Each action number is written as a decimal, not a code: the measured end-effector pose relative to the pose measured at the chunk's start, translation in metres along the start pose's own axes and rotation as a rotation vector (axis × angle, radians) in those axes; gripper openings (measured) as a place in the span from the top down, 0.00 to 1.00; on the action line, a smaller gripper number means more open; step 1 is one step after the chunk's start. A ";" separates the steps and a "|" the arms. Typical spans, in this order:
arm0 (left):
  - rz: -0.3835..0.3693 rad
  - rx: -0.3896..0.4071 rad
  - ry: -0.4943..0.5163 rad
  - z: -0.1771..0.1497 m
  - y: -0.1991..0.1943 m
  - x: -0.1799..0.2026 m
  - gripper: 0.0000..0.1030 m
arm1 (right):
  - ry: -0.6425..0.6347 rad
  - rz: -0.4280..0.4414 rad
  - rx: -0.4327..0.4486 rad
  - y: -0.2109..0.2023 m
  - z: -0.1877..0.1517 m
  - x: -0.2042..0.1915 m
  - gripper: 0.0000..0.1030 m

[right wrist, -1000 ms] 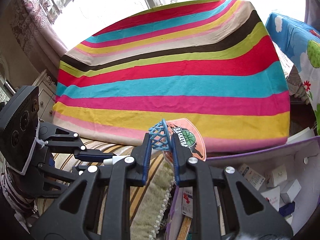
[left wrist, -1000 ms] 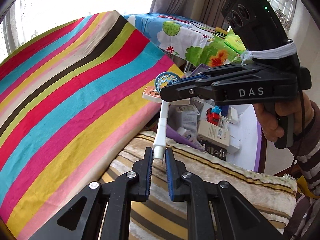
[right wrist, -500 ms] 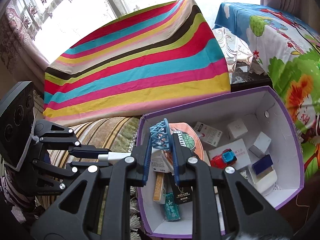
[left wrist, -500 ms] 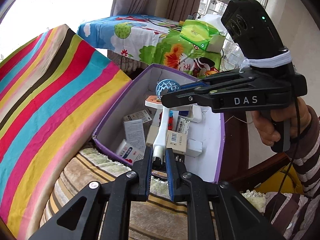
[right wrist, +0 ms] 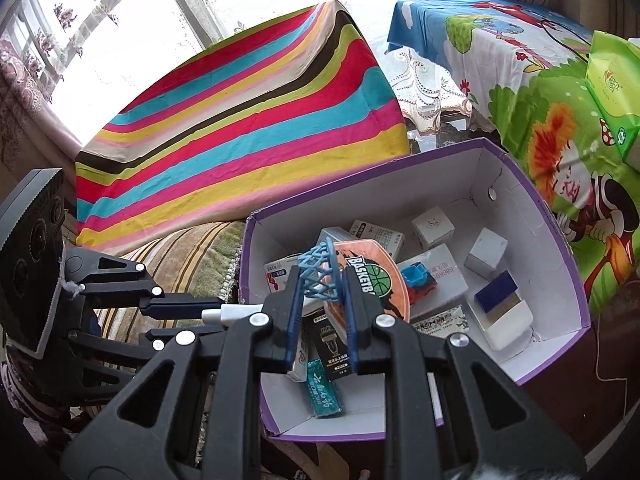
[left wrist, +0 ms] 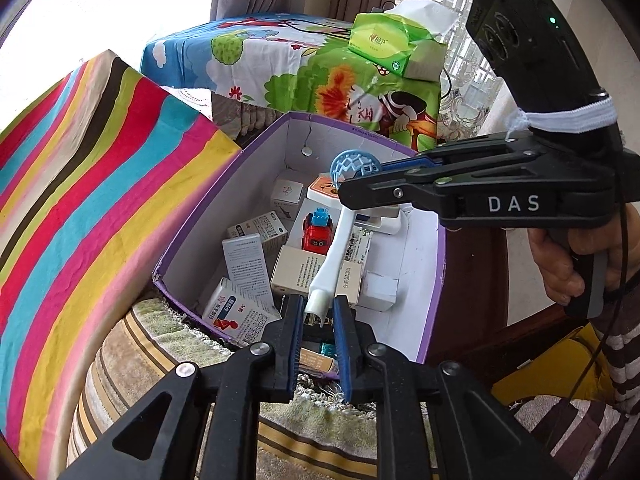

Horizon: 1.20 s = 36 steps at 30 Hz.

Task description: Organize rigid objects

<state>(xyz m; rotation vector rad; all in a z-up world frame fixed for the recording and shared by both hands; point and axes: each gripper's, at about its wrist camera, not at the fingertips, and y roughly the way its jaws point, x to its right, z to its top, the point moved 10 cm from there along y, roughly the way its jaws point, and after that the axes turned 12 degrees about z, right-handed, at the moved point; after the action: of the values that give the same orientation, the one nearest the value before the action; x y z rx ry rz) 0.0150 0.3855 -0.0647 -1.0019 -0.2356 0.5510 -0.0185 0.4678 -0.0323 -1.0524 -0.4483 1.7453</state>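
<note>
Held over the open purple box [right wrist: 560, 236]: toy basketball hoop [left wrist: 334, 256]. Left claw [left wrist: 318, 316] clamped on its white pole end, right claw [right wrist: 322, 296] clamped on the blue net [right wrist: 318, 270]. Below, in the box: small cartons and a red toy car [left wrist: 316, 232].

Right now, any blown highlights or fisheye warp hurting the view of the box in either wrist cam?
Left wrist: window upper left is blown out white; the purple box is evenly lit and sharp, edges bowed by the fisheye. Right wrist: window overexposed at top, striped cloth curved by distortion, box contents readable.
</note>
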 end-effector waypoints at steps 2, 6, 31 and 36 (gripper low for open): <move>0.016 -0.008 0.002 0.000 0.003 0.000 0.83 | 0.010 -0.009 -0.002 -0.001 -0.003 0.005 0.78; 0.063 -0.030 -0.011 0.001 0.009 -0.004 0.81 | 0.025 -0.048 -0.006 -0.001 -0.006 0.014 0.78; 0.148 -0.132 -0.318 -0.041 0.003 -0.004 0.15 | 0.106 -0.463 0.064 -0.070 -0.058 0.033 0.33; 0.124 -0.121 -0.370 -0.040 0.003 -0.007 0.12 | 0.128 -0.475 0.080 -0.071 -0.069 0.034 0.32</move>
<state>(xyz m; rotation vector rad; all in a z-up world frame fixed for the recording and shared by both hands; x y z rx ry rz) 0.0255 0.3538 -0.0884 -1.0313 -0.5434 0.8437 0.0738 0.5161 -0.0349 -0.9059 -0.4967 1.2585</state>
